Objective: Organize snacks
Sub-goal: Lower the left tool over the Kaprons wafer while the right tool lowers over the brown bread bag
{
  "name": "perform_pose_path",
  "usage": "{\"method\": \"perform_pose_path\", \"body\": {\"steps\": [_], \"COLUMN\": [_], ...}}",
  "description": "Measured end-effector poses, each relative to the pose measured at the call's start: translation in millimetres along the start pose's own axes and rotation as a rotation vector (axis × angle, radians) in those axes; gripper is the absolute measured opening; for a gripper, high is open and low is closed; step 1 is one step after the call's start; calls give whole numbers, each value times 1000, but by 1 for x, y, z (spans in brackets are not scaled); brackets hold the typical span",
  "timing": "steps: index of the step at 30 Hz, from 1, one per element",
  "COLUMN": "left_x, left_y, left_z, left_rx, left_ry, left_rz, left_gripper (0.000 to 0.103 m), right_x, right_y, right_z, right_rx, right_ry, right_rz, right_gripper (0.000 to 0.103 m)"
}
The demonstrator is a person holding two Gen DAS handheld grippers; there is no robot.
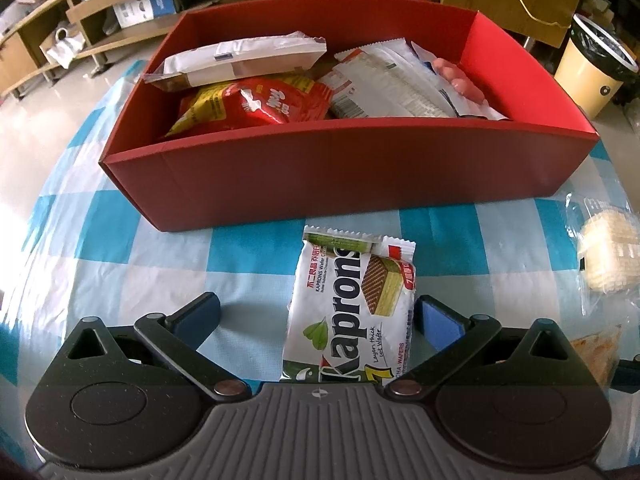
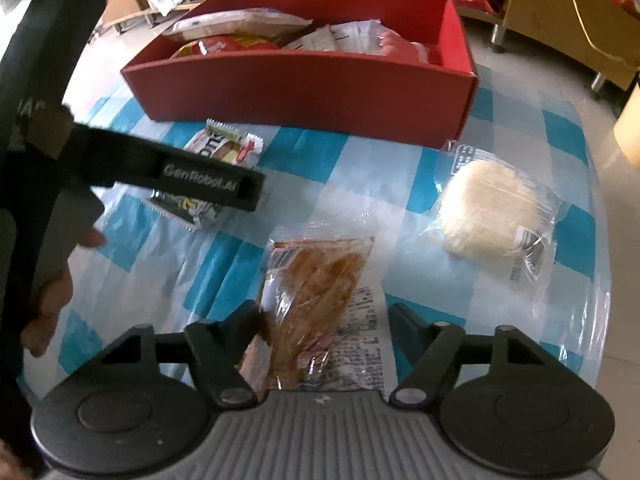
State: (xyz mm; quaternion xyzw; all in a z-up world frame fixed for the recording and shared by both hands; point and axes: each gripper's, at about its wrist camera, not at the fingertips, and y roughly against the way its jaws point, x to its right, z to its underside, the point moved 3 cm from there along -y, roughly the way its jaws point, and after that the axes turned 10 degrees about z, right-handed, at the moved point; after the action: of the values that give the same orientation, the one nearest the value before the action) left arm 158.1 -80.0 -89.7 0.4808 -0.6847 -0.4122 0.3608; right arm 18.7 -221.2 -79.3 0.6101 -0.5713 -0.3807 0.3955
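Snacks already fill the red box point(image 1: 320, 168), while wafers point(image 1: 352, 308), jerky point(image 2: 316, 300) and a rice cake point(image 2: 490, 210) lie before it between or near wide-spread fingers of both grippers

The Kaprons wafer pack point(image 2: 218, 168) is partly hidden by the left gripper point(image 2: 224, 186). The red box's point(image 1: 320, 168) lower snacks are covered. The brown pastry packet point(image 1: 596, 354) is cut off.

Glossy pale floor point(image 1: 24, 120), wooden shelving point(image 1: 120, 0), cream bin point(image 1: 588, 76).
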Motion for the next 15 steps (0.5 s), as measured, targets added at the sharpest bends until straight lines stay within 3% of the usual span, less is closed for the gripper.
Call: {"method": "perform_pose_path", "body": {"steps": [8, 10, 15], "left_x": [1, 3, 7], "left_y": [3, 8, 16], "left_z": [1, 3, 11], "left_rx": [-9, -13, -18], "left_ry": [1, -6, -30], "left_rz": [8, 17, 26], "left_gripper": [99, 88, 74], "right_x": [12, 15, 24], "right_y": [0, 4, 4], "right_z": [-4, -5, -3], "right_rx": [-1, 8, 4], "right_ry": [-48, -58, -89], "right_rz": [-36, -44, -54], "right_gripper": [57, 52, 48]}}
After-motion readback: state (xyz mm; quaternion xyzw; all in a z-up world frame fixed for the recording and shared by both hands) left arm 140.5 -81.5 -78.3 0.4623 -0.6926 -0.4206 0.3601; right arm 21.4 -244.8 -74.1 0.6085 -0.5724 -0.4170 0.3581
